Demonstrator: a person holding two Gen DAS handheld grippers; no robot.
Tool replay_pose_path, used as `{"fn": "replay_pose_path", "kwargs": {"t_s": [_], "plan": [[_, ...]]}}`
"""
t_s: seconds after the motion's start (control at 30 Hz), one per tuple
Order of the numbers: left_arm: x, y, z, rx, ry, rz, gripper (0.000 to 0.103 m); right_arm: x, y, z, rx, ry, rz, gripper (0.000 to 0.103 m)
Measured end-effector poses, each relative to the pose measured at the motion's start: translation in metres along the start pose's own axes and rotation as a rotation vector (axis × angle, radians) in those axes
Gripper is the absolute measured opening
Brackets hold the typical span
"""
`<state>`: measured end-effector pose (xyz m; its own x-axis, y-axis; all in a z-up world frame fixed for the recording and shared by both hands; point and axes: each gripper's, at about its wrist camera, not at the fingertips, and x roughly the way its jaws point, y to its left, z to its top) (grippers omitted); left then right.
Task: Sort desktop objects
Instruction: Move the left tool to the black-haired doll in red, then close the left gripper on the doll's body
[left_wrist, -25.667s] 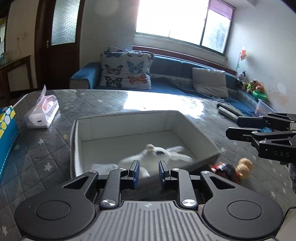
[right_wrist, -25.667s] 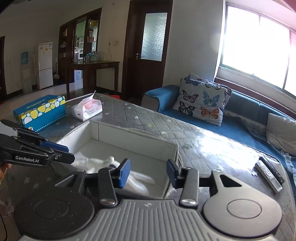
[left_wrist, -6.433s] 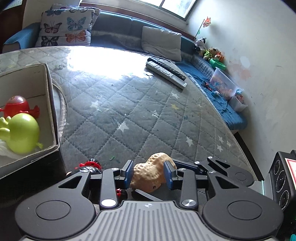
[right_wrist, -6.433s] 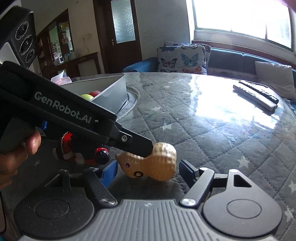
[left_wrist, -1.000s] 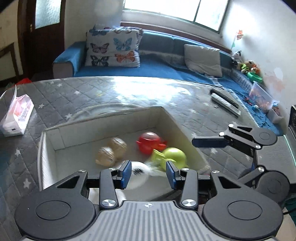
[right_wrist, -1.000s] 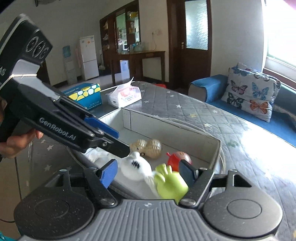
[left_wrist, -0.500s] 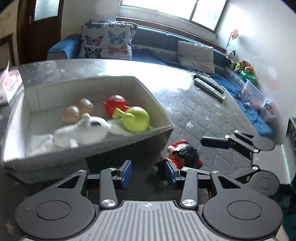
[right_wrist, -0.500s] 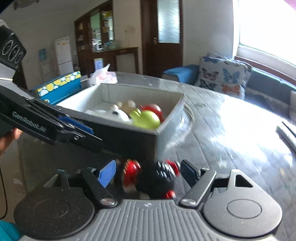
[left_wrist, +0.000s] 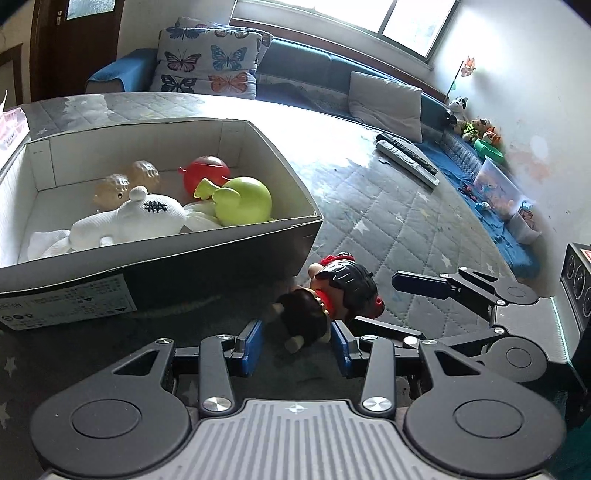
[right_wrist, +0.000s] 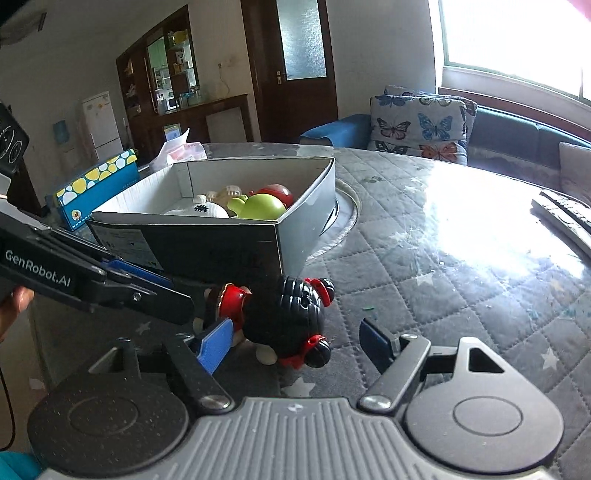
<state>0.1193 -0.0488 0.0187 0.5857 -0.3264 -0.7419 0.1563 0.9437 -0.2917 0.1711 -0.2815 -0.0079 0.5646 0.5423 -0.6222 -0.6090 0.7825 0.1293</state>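
The black-haired, red-dressed plastic doll (left_wrist: 340, 291) lay on its side on the quilted grey surface (left_wrist: 388, 221), just outside the near corner of the grey cardboard box (left_wrist: 159, 254) holding other toys. Both left tongs (left_wrist: 297, 341) and right tongs (right_wrist: 295, 339) stood open, bracketing it ungripped; the open surface lay rightward.

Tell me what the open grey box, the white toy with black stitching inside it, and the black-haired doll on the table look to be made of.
Open grey box: likely cardboard, matt, thin folded walls with a printed label. White toy with black stitching: soft knitted or textured fabric, judging by its dimpled surface, though rubber is possible. Black-haired doll: hard glossy plastic, with ridged moulded hair that shines.
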Motion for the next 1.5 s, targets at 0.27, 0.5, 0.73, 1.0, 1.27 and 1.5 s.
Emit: {"fn": "replay_pose_path", "kwargs": {"t_s": [0.27, 0.5, 0.73, 1.0, 1.27, 1.5], "plan": [[0.007, 0.008, -0.001, -0.051, 0.019, -0.032, 0.043, 0.006, -0.001, 0.0, -0.002, 0.019, 0.032, 0.071], [0.011, 0.014, -0.001, -0.096, 0.031, -0.084, 0.043, 0.011, 0.001, -0.001, -0.022, 0.039, 0.049, 0.068], [0.018, 0.018, -0.002, -0.121, 0.048, -0.114, 0.041, 0.012, 0.008, -0.004, -0.038, 0.052, 0.071, 0.065], [0.021, 0.023, 0.0, -0.146, 0.048, -0.135, 0.041, 0.015, 0.011, -0.007, -0.037, 0.059, 0.071, 0.064], [0.022, 0.028, 0.002, -0.182, 0.054, -0.137, 0.041, 0.02, 0.008, -0.004, -0.027, 0.062, 0.073, 0.064], [0.023, 0.025, 0.003, -0.167, 0.059, -0.121, 0.041, 0.022, 0.007, -0.003, -0.021, 0.065, 0.08, 0.061]]}}
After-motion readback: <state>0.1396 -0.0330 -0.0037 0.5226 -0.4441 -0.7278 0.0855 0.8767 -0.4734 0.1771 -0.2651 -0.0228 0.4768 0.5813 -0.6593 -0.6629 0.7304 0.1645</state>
